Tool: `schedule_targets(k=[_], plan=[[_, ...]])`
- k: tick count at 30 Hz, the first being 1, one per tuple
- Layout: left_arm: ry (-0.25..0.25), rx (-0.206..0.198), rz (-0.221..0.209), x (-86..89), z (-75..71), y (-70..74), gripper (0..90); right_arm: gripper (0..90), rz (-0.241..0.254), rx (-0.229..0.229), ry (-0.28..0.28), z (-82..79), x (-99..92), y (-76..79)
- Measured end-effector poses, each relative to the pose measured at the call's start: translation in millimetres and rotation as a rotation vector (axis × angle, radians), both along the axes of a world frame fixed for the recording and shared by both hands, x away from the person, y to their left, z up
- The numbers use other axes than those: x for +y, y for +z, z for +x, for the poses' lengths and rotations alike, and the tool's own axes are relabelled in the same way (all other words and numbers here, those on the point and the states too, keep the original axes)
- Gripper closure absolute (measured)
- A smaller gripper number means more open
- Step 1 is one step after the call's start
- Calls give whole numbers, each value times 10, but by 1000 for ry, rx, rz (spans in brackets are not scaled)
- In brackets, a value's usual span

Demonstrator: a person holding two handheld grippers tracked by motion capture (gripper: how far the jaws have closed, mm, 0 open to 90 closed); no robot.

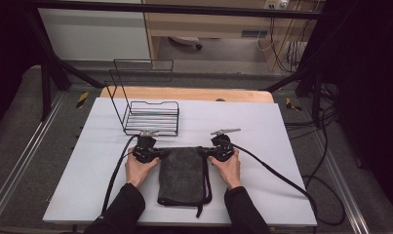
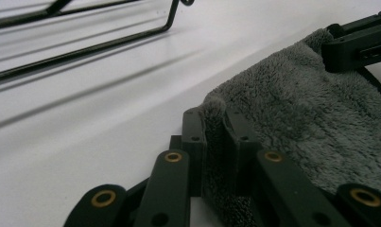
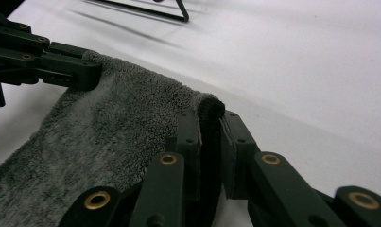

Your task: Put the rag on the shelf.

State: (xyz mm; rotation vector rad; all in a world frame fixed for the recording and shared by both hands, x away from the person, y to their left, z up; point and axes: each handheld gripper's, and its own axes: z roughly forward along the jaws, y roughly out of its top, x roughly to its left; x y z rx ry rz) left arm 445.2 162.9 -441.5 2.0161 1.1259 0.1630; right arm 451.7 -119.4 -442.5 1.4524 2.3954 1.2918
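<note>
Now both far corners of the dark grey towel point(image 1: 183, 174) are pinched: the left gripper point(image 2: 215, 137) is clamped on the left corner, with the pile squeezed between its jaws, and the right gripper point(image 3: 211, 142) is clamped on the right corner, where a rolled hem bulges above the pads. The towel lies folded and flat on the white tabletop point(image 1: 262, 131), near the person's edge, with a dark cord or strap trailing along its right side and off the near end.

Judging by the matched grips, the step in hand looks like lifting or folding the towel by its far edge. To do it well, both hands should rise together and level, so the edge stays taut and neither corner slips; the right hold looks shallow, seated mostly on the hem, so a slow start would be wise. The loose cord could drag or snag and wants watching.

For room, the wire basket point(image 1: 150, 117) stands just beyond the left gripper, close enough that a forward sweep could knock its front rail. The right side and the far right of the tabletop are bare, while the near edge sits just behind the towel's end.
</note>
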Motion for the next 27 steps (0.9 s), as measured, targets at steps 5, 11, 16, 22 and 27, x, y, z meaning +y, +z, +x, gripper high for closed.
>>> schedule_targets(k=[5,11,16,22,27], plan=[[0,-29,-18,27,-53,62,805,805,17,-40,2,-61,-7,69],[-3,-61,-40,70,-132,123,805,805,34,-82,3,-140,0,126],[-7,-93,-56,98,-193,185,805,805,58,-122,12,-225,-10,209],[3,-125,-80,108,-270,246,806,805,68,-176,17,-331,-16,279],[4,-152,-100,137,-341,335,805,805,98,-213,11,-409,-27,351]])
